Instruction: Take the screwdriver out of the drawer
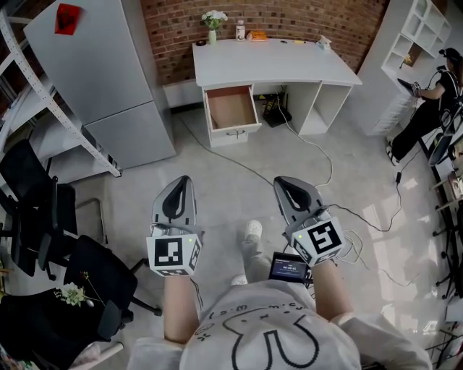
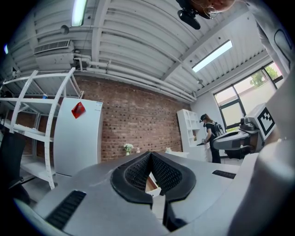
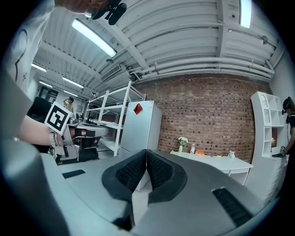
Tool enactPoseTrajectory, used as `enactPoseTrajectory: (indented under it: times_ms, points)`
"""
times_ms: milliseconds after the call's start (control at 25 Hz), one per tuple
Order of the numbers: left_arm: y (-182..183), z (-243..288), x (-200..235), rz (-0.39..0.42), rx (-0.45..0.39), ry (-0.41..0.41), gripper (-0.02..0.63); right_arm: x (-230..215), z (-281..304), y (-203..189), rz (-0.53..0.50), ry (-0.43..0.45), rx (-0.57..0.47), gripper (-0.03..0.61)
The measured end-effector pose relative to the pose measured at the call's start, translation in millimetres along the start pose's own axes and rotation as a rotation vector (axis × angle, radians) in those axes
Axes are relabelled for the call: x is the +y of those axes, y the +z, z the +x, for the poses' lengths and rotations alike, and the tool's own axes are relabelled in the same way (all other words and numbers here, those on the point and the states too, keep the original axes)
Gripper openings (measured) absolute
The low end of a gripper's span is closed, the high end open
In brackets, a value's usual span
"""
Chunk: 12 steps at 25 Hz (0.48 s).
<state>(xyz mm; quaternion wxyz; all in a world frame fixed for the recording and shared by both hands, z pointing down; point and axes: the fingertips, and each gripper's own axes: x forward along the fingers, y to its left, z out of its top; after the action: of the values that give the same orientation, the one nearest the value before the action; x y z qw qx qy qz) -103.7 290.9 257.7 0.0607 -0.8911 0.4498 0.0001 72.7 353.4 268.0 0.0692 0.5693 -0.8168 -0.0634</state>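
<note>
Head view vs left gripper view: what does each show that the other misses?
Head view only: the floor cable, the wearer's shoe, and the wooden bottom of the open drawer, where no screwdriver can be made out. Left gripper view only: the ceiling lights, the window, and the left gripper up close, its claw shut on nothing. Both: the white desk, brick wall, flower vase, grey fridge with its red tag, and a person by the white shelf.
</note>
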Motion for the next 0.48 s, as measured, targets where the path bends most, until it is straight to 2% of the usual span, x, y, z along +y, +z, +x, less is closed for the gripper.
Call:
enactPoseTrajectory:
  times_ms: [480]
  points:
    - [-16,86,43,0.03,0.015,0.048,0.009,-50,100,-15,0.018,0.051,-0.033,0.02]
